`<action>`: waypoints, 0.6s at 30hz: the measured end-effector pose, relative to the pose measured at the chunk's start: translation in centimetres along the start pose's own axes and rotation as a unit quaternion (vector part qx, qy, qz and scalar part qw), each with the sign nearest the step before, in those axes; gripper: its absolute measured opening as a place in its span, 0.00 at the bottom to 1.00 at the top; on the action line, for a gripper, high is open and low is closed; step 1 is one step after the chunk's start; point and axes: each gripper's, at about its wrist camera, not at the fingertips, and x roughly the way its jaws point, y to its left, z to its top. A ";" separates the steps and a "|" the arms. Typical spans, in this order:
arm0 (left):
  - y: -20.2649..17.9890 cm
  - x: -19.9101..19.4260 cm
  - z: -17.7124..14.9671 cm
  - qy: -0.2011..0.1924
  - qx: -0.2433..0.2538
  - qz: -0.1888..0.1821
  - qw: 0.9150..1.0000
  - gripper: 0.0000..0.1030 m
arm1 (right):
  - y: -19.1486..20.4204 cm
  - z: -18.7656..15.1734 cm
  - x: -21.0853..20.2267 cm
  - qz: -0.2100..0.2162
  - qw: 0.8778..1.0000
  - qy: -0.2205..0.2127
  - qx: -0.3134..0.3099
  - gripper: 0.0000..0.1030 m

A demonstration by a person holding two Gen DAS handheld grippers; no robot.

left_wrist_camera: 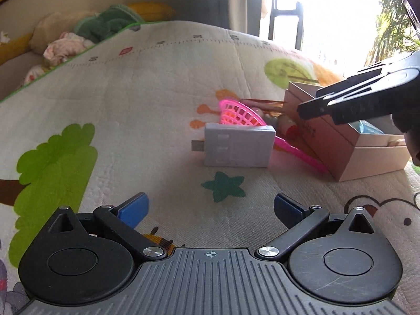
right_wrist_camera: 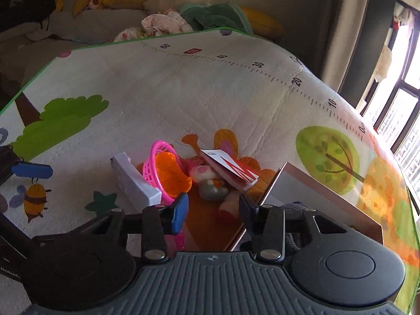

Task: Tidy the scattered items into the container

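On the play mat (left_wrist_camera: 162,84) ahead of your left hand-held gripper (left_wrist_camera: 211,208) lies a grey rectangular block (left_wrist_camera: 237,148), flat on its broad face, its long axis running left to right across your left wrist view with a small dark stub poking out of its left end. Your left jaws are spread wide, nothing between them, well short of the block. Just behind it a pink toy net (left_wrist_camera: 240,114) rests tilted, hoop up against the block's far edge, handle slanting down to the right toward the pink cardboard box (left_wrist_camera: 338,147). That box sits at the right, open on top, something pale blue inside.

Your right hand-held gripper (right_wrist_camera: 212,210) hangs over the near left corner of the box (right_wrist_camera: 315,183); jaws parted, not clenched, nothing gripped between the pads. From the left wrist view it (left_wrist_camera: 315,106) reaches in from the right, above the box.

Your right wrist view gives you what the left hides: an orange scoop (right_wrist_camera: 172,176) nested in the pink net (right_wrist_camera: 160,162), a small plush toy (right_wrist_camera: 207,178) behind it, and a red-and-white booklet (right_wrist_camera: 231,169) propped over the plush. The grey block (right_wrist_camera: 134,181) here runs away from you, up and to the left.

Underneath, the mat is cream, quilted, printed with green trees, a bee, a star and a ruler scale along the far edge. Beyond it lie cushions and bundled cloth (right_wrist_camera: 168,22), with bright windows to the right.
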 end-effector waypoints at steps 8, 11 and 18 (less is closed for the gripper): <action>0.6 -0.5 -0.3 0.011 -0.029 -0.026 0.999 1.00 | 3.2 2.2 1.0 0.050 0.998 -0.032 -0.003 0.51; 0.1 -0.9 -0.7 0.013 -0.015 -0.048 0.999 1.00 | 3.9 2.4 2.9 0.065 0.997 -0.015 -0.027 0.66; -0.1 -1.0 -1.0 0.029 -0.001 -0.067 0.997 1.00 | 5.0 1.4 4.5 0.059 0.997 0.017 -0.048 0.25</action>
